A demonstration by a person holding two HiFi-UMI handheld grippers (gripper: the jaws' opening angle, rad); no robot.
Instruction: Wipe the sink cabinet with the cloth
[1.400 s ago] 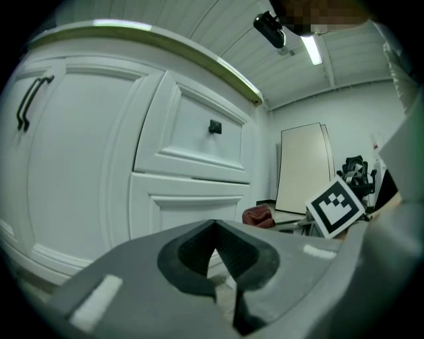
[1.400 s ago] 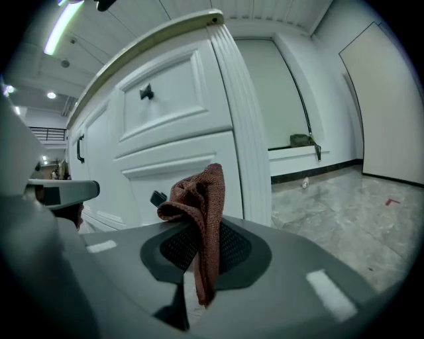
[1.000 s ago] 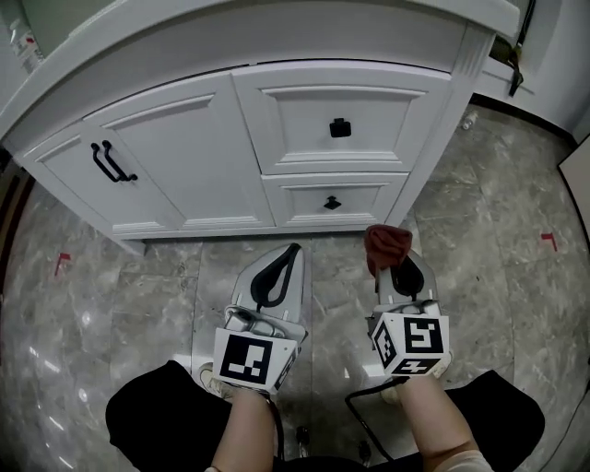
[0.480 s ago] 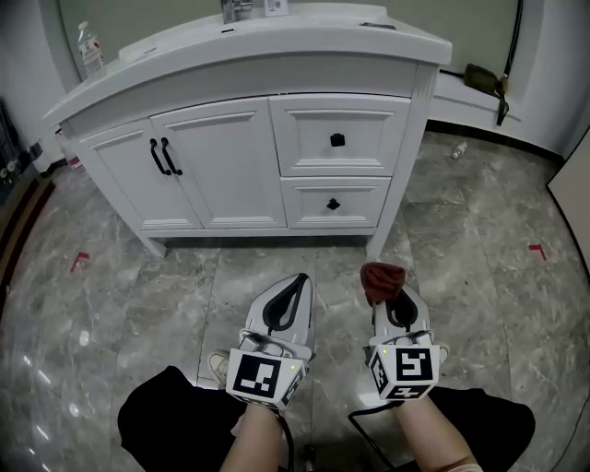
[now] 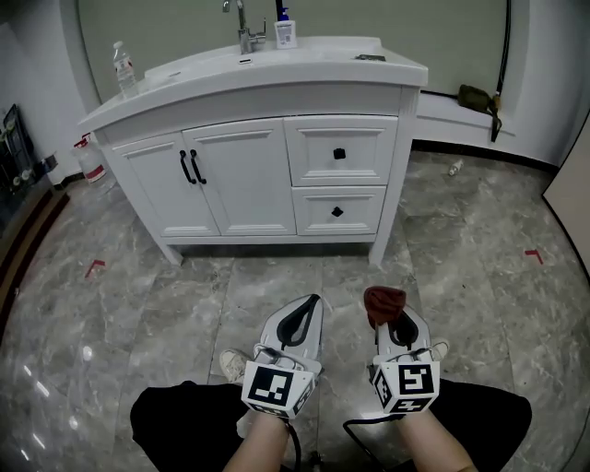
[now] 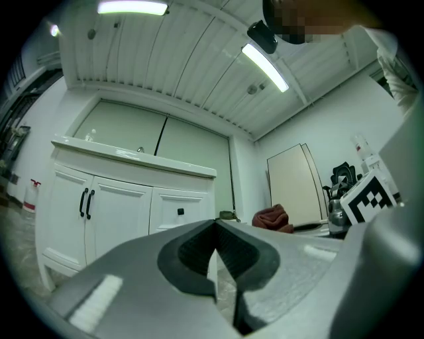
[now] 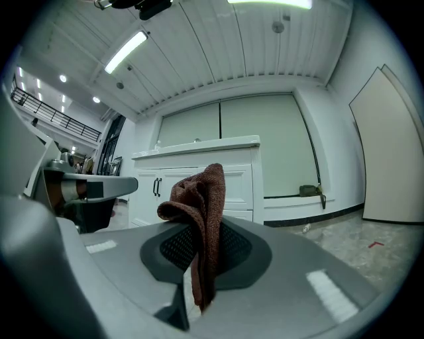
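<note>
- The left claw (image 5: 315,300) is held low in front of the legs (image 5: 175,417), shut with nothing between its jaws; it is judged to be kept idle, since one cloth needs only one claw.
- The right claw (image 5: 387,321) is held just beside it, closed on the cloth (image 7: 199,198); the dark red cloth is pinched by its lower folds, so a bunched wad stands above the tips, presumably to serve as the wiping face.
- Bare marble floor (image 5: 230,286) is seen between the claws and the cabinet (image 5: 288,175); the cloth is well apart from it, so wiping is judged not yet begun.
- The cabinet is faced squarely, its doors (image 5: 235,175) and drawers (image 5: 339,152) shut; a reach forward would be called for first.
- A bottle (image 5: 121,66) and a faucet (image 5: 244,26) are set on its bench (image 5: 277,74), clear of the fronts.
</note>
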